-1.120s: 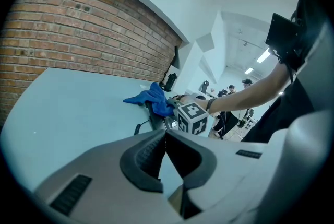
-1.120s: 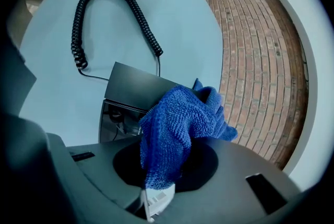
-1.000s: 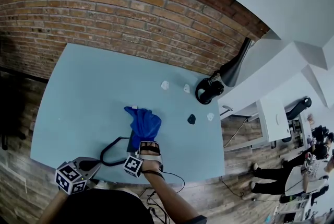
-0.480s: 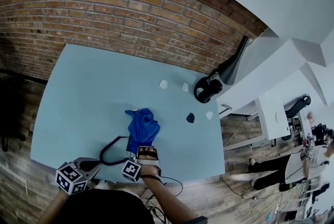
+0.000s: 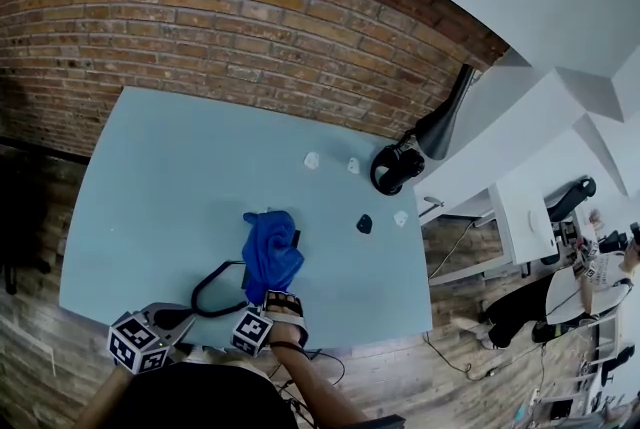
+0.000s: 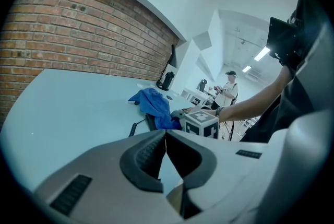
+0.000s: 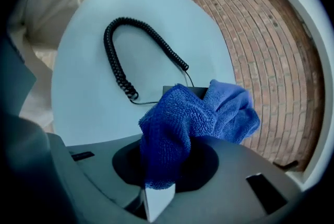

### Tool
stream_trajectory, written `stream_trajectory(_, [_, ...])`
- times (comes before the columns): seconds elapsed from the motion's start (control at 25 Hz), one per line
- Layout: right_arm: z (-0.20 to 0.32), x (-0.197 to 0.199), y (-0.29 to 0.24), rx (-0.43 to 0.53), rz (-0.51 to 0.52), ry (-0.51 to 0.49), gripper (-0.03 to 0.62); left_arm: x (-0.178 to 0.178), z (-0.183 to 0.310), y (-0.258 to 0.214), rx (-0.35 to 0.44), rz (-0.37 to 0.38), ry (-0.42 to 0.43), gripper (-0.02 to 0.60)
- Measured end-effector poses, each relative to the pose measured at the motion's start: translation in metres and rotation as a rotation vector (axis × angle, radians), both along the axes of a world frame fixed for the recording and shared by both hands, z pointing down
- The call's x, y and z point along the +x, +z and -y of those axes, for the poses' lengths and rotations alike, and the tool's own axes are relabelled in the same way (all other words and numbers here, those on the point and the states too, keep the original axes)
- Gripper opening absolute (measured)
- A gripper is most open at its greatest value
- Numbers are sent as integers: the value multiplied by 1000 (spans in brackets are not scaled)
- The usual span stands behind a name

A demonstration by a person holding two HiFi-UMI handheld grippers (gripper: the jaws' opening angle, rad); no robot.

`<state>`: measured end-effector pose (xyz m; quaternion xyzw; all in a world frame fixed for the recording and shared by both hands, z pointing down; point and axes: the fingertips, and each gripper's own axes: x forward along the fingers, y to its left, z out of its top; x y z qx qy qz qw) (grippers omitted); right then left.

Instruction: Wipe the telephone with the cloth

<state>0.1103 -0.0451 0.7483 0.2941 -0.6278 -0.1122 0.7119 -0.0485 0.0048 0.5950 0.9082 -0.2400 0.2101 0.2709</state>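
Your left gripper low by your body, jaws pressed together, empty. Your right gripper forward, forearm outstretched, jaws clamped on cloth.

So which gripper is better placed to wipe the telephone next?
Right. The right gripper is shut on the cloth lying over the telephone; the left gripper is empty, away from both.

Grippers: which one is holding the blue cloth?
The right gripper, its jaws clamped on the blue cloth over the telephone; the left gripper is shut with nothing between its jaws.
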Motion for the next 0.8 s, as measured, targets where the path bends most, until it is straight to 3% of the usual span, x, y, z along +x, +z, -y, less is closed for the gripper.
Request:
stream_trajectory(0.16, [-30, -13, 6, -198, 258, 175, 77, -1, 1, 0, -1, -1, -5, -9])
stream_trajectory(0.32, [-65, -48, -6, -479, 673, 387, 77, -1, 2, -1, 3, -1, -5, -8])
stream_trajectory(0.48, [-67, -79, -57, -637, 1114, 555, 78, -6, 10, -11, 15, -15, -19, -8])
stream_trajectory(0.6, [-55, -99, -120, -714, 1440, 580, 80, -15, 25, -28, 41, -43, -50, -9])
stream_trajectory(0.68, [-44, -105, -169, -734, 1643, 542, 80, -22, 38, -44, 76, -58, -72, -9])
stream_trajectory(0.8, [-26, -104, -244, -656, 1883, 418, 80, -29, 58, -77, 161, -83, -97, -9])
